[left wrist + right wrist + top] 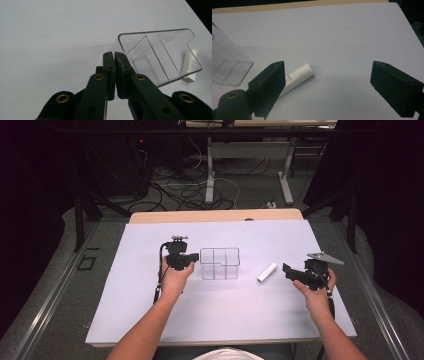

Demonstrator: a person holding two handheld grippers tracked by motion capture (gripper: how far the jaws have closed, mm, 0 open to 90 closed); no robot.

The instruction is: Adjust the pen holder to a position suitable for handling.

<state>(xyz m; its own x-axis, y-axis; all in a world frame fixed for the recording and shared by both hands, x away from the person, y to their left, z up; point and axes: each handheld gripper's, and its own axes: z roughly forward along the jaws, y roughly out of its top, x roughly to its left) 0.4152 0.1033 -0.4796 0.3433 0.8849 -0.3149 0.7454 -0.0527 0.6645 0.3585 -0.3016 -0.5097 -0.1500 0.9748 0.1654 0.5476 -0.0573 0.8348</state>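
Observation:
A clear plastic box (220,263) with inner dividers stands at the middle of the white table. My left gripper (195,260) is at the box's left side. In the left gripper view its jaws are pressed together on the near wall of the clear box (160,57), so the left gripper (114,56) is shut on it. A white tube (266,272) lies flat to the right of the box. My right gripper (294,274) is just right of the tube, wide open and holding nothing. In the right gripper view the white tube (297,77) lies beside the left jaw of the right gripper (332,75).
The white tabletop (150,310) has bare room in front of the box and on both sides. A wooden strip (215,215) runs along its far edge. Cables (185,190) and desk legs (210,180) are on the floor behind.

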